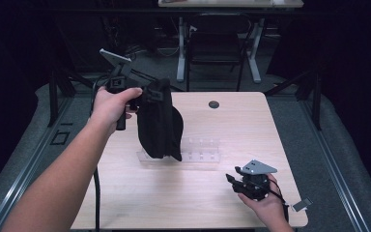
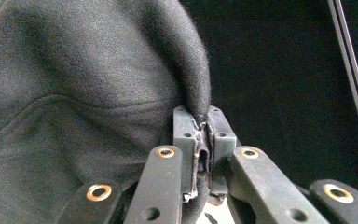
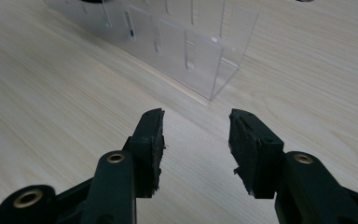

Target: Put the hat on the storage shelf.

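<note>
1. The left gripper (image 2: 204, 135) is clamped on the cloth (image 1: 158, 121), which hangs long axis down, above the rack (image 1: 200, 150).
2. The right gripper (image 3: 196, 149) is wide and holds nothing, near the rack's right end.

Both forearms are bare, with no sleeve showing. The left gripper (image 1: 147, 92) is black, with a stubby black handle, a grey three-cornered plate on top and a black cable trailing from it. Its flat black link arms carry brass-coloured rivets, and its grey jaw blocks have small screw holes. The right gripper (image 3: 196, 140) is black too, with its own grey plate, a thin black cable, brass rivets on its links and rough, frayed black pads (image 3: 151, 144).
</note>
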Demonstrator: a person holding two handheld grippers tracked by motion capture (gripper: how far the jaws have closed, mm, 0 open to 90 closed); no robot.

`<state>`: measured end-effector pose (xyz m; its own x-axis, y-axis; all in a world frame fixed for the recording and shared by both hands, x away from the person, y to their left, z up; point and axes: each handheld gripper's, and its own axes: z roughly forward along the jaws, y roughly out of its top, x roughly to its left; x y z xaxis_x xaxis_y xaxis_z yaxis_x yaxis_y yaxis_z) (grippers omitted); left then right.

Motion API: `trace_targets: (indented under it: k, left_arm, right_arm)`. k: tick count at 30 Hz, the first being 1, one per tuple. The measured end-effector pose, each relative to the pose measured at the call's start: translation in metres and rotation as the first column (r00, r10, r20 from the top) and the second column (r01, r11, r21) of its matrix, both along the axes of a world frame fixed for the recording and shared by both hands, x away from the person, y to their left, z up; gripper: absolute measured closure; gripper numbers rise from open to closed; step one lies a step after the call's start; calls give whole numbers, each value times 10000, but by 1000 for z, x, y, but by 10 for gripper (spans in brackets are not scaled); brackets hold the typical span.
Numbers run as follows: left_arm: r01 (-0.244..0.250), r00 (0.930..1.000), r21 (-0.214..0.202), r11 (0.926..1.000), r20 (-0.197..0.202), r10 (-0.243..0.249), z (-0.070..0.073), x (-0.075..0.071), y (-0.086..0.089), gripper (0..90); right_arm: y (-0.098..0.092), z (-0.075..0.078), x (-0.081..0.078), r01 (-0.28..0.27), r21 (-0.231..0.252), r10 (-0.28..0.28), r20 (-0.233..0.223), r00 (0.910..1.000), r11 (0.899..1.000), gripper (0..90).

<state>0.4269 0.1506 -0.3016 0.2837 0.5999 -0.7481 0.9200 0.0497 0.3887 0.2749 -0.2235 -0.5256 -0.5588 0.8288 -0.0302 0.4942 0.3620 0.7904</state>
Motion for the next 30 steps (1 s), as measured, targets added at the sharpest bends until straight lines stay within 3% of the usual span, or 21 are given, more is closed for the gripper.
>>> trace_targets:
  k: [4,13,19,25,30]
  left_arm:
    - [-11,10000,-18,10000,53,11,-2,1,-2,852]
    - [42,10000,-141,9999,38,-42,-2,2,-5,849]
    - [176,9998,-110,9998,67,-175,-2,0,-6,848]
    - [176,9998,-124,9998,70,-175,-2,0,-7,847]
    - [243,9997,-151,9996,90,-242,-2,-1,-10,846]
  right_arm:
    - [6,7,4,-154,386,155,-29,9999,9991,559]
    - [32,19,18,-1066,218,1072,-291,9938,9941,642]
    - [47,25,25,-1343,221,1349,-282,9905,9907,667]
    - [63,31,31,-1758,129,1761,-273,9840,9843,693]
    - [78,33,39,-2083,188,2090,-542,9764,9779,737]
